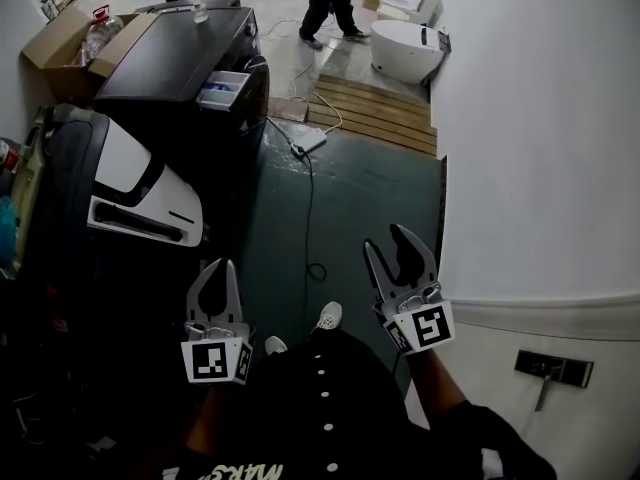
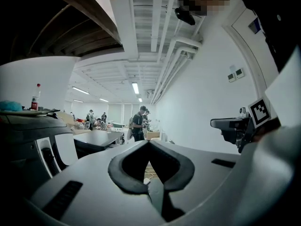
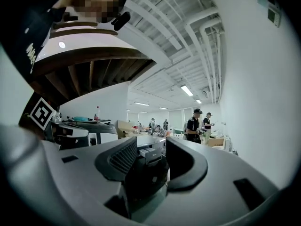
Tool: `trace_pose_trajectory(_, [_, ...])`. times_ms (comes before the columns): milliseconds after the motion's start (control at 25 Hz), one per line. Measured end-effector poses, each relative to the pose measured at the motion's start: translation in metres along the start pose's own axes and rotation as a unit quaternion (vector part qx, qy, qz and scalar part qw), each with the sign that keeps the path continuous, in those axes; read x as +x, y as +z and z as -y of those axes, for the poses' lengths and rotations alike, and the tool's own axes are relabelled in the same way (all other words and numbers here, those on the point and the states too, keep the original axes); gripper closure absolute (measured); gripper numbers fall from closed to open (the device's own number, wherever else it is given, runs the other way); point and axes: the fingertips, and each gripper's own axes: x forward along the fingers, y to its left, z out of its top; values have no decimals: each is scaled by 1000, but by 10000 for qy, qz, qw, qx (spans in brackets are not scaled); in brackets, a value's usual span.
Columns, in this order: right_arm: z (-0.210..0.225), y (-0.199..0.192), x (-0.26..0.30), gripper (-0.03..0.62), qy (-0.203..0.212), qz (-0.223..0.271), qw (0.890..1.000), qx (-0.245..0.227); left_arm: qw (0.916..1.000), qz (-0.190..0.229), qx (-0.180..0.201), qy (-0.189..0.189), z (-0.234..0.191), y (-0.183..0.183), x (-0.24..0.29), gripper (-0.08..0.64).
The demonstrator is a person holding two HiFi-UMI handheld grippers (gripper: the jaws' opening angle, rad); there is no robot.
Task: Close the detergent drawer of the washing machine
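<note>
- Detergent drawer [image 1: 224,89] stands pulled out at the front top corner of the dark washing machine [image 1: 170,58], well apart from both grippers.
- Left gripper [image 1: 218,268]: fingers clenched together, nothing between.
- Right gripper [image 1: 385,240]: fingers released wide, empty.

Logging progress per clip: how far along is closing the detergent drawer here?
Done: nothing yet; the detergent drawer juts open from the washing machine. In hand: nothing; the right gripper is open, the left gripper shut, both empty and well short of the machine. Left: approach, push the drawer in flush.
</note>
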Motion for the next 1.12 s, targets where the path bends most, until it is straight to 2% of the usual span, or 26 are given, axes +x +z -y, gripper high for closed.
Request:
trace_pose_trajectory(200, [20,-4,5,400,6,-57,10000,22,9999,-61,1,131,8,-1,10,555])
trace_pose_trajectory(440, [42,-9,11,407,219,-40,9997,-79,9991,-87,-93,413,21,-4,23,555])
trace_pose_trajectory(760, [47,-12,34,422,449,-43,9990,-21,9983,-167,-97,547,21,-4,34,554])
trace_pose_trajectory(1000, [52,-8,64,423,439,-35,9989,-141,9990,-49,-145,416,2,0,72,555])
trace_pose_trajectory(1120, [59,9,78,425,344,89,9991,-221,9995,100,-101,291,-6,15,92,554])
